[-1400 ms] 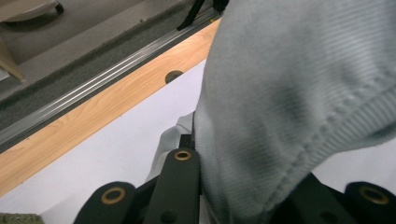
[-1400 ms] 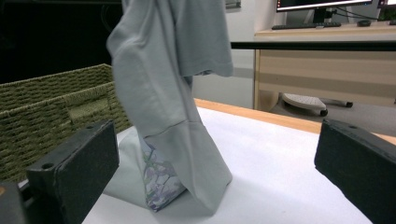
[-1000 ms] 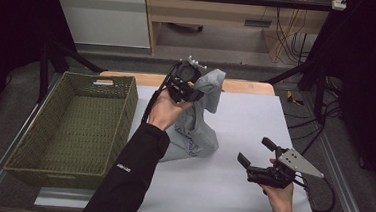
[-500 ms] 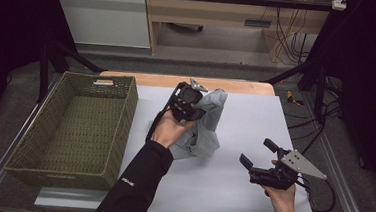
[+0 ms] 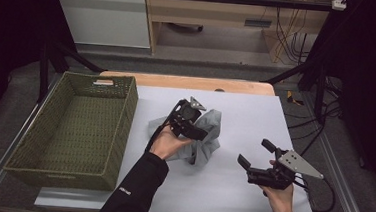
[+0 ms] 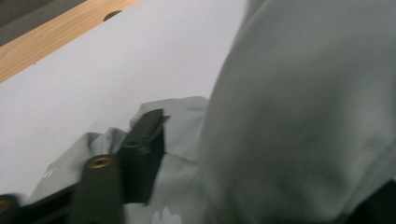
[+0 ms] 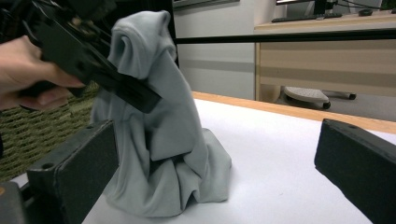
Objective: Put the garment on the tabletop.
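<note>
At the left of the tabletop (image 5: 255, 115) sits an olive woven basket (image 5: 76, 128), its right wall next to the grey mat that covers most of the surface. Just right of the basket, near the middle of the tabletop, a grey cloth (image 5: 208, 132) is bunched up in a soft heap, its lower folds resting on the mat. The left tool (image 5: 200, 135) is clenched on the upper part of the cloth, holding a peak of it raised above the heap; in the right gripper view the fabric (image 7: 161, 121) hangs down from that grip like a small tent. The left hand (image 5: 166, 142) holds this tool from the near side. Farther right and nearer, well apart from the cloth, the right tool (image 5: 254, 153) is released, its jaws spread wide and pointing toward the cloth, with nothing between them.
</note>
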`<state>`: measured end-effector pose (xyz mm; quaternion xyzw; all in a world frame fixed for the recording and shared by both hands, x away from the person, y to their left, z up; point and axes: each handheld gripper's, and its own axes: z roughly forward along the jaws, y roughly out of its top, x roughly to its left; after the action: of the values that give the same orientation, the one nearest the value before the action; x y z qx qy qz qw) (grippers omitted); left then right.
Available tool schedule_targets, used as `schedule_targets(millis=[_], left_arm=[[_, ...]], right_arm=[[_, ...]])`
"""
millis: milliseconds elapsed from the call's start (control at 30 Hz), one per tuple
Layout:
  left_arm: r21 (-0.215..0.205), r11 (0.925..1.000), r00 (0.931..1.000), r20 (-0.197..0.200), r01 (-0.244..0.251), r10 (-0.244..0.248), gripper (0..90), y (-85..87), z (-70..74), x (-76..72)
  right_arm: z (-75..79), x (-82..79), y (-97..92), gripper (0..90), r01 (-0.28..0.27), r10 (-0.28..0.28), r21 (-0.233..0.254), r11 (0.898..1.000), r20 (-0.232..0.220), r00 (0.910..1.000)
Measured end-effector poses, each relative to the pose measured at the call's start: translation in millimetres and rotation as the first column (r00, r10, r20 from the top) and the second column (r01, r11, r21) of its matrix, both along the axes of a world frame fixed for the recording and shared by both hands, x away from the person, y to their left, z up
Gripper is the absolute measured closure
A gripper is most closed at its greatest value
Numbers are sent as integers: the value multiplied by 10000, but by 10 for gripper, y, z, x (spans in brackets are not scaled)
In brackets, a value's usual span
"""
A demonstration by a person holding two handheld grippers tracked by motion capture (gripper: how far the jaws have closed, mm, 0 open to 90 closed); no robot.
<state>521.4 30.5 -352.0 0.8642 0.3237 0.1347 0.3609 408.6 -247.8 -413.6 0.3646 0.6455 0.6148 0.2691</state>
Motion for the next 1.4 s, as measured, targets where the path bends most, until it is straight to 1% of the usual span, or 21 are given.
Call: schedule_targets(millis=[67,100,233,400,500,533,600,633,667,767,833,900,967,1000,1100,1167,1200,1267,1300,1367,1400], left_arm=[[-168,9998,10000,-58,-51,50,164,6,51,-37],[-10,10000,10000,-27,-95,95,112,11,124,-62],[58,10000,10000,-19,-14,14,18,35,247,-108],[-251,9996,9991,391,-125,135,7,80,468,-175],[-435,9988,9980,577,-233,258,7,136,551,-201],[-540,9982,9973,670,-276,312,8,157,565,-218],[-754,9965,9959,808,-356,417,8,211,585,-254],[-1013,9938,9941,933,-452,547,7,238,588,-280],[-1159,9923,9931,1031,-445,566,9,275,592,-307],[-1533,9868,9883,1340,-526,735,11,377,576,-400],[-1933,9793,9832,1579,-600,915,12,458,547,-476],[-2319,9707,9782,1786,-623,1055,12,543,508,-557],[-2593,9642,9693,2179,-555,1143,18,615,459,-653],[-2729,9603,9660,2274,-584,1234,16,648,434,-698],[-3368,9402,9602,2426,-506,1386,20,769,341,-814],[-3614,9314,9553,2582,-426,1439,24,844,276,-881],[-3718,9273,9502,2715,-430,1530,24,878,235,-917],[-3742,9261,9420,2915,-476,1662,29,921,146,-980],[-3795,9240,9418,2910,-481,1686,29,944,102,-1003],[-4092,9109,9421,2816,-535,1818,30,989,21,-1035],[-4155,9082,9432,2791,-505,1801,32,1007,-14,-1048]], right_arm=[[-7,9,2,4,-6,6,-35,10000,83,10000],[-5,5,6,4,9,-9,32,10000,34,10000],[-2,6,-2,4,-19,19,9,10000,56,10000],[-5,7,4,4,-60,60,46,10000,-18,10000],[-7,17,-3,4,-85,85,17,10000,153,9998],[2,5,5,4,-66,67,176,9998,-26,10000],[6,8,-3,4,-33,33,130,9999,3,10000],[5,11,-5,4,-25,25,67,10000,17,10000],[1,13,8,4,-44,44,238,9997,-2,10000],[-8,23,-2,4,-114,114,-21,9999,127,9999],[-5,18,11,4,-103,104,89,9999,-49,9999],[-11,25,8,4,-151,151,24,9999,54,9999],[-10,26,8,4,-155,155,11,9999,34,9999],[-4,18,15,4,-126,127,84,9999,-127,9998],[-10,26,8,4,-176,176,9,9998,49,9998],[-11,25,8,4,-179,179,4,9998,33,9998],[-11,25,8,4,-179,179,4,9998,33,9998],[-10,23,8,4,-190,190,16,9998,21,9998],[-9,25,4,4,-182,182,-8,9998,47,9998],[-10,23,7,4,-200,200,-2,9998,17,9998],[-14,25,6,4,-188,188,-56,9998,25,9998]])
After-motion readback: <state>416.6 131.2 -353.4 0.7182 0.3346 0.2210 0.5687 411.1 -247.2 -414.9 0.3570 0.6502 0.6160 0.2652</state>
